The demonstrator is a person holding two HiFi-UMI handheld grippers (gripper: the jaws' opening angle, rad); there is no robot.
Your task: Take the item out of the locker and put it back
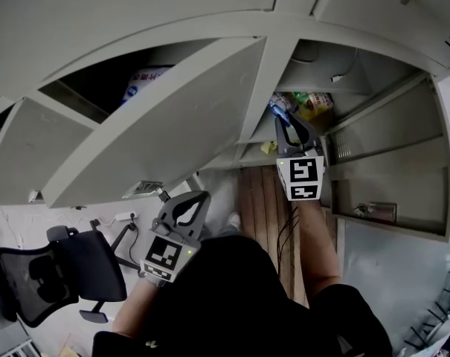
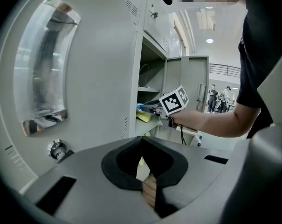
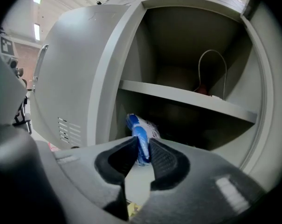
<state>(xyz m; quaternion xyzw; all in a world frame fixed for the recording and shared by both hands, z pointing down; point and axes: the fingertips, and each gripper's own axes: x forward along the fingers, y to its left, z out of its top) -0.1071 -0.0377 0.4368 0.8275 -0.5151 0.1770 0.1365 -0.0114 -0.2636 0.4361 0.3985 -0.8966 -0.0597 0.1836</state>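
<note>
A blue-and-white packet stands on edge at the mouth of the open locker compartment; the right gripper is shut on its near end. In the head view that right gripper reaches into the compartment with the blue-and-white packet at its tips, next to green and yellow packets. Low at the left hangs the left gripper, away from the locker. Its jaws meet with nothing between them, as the left gripper view shows: left gripper.
An open locker door swings out left of the compartment. Another open door with keys is at the right. A white cable loop lies on the upper shelf. A black office chair stands lower left.
</note>
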